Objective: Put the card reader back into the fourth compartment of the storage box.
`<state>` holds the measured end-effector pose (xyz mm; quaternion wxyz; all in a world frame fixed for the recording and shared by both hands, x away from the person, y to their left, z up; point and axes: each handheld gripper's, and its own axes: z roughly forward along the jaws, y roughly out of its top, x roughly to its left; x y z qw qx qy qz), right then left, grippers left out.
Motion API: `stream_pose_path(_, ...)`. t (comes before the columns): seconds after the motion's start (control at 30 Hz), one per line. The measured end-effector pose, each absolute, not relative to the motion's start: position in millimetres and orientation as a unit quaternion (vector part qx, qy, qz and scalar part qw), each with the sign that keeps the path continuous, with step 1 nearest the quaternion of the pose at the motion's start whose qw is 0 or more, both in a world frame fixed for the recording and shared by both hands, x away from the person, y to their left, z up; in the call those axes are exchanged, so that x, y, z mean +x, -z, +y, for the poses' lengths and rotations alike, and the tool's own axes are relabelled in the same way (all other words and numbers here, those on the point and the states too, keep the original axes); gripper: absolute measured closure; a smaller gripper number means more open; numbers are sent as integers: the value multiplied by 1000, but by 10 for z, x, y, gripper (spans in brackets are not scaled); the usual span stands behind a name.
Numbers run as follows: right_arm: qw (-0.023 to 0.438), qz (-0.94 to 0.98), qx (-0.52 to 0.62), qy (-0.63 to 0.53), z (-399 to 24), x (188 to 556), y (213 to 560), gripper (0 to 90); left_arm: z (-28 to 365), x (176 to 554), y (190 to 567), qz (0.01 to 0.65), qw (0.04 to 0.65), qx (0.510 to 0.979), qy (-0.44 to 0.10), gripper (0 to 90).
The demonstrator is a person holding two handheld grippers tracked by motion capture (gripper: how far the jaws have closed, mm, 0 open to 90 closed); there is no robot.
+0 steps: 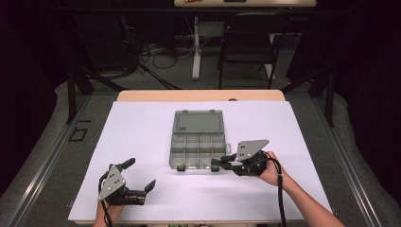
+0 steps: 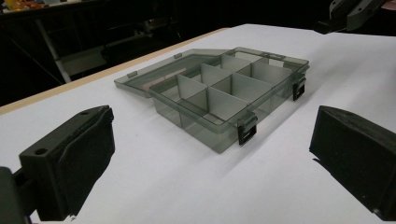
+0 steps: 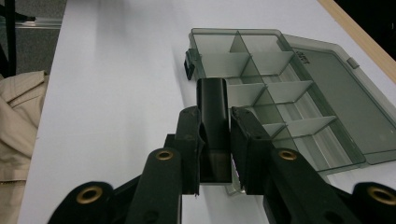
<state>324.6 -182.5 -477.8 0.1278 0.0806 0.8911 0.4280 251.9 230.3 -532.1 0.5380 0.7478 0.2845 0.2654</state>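
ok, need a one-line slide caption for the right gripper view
Right gripper shut on a black latch at the near edge of the open, empty divided box on the white table.

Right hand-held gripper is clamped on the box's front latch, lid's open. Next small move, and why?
Probably release the latch: the right hand-held gripper is shut on it, while the organizer box has its lid folded flat open, compartments exposed. The left hand-held gripper is open, clear of the box.

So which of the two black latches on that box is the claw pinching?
The latch at the box's right front corner: the right claw is clamped on it. The other latch hangs free.
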Motion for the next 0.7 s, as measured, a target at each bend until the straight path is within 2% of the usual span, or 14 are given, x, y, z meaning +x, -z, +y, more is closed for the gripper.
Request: stream_pose_path(0.7,147,884,120,-427,-1882,3349,4723,734,2297,2523,5318,284,538,748,-265,2)
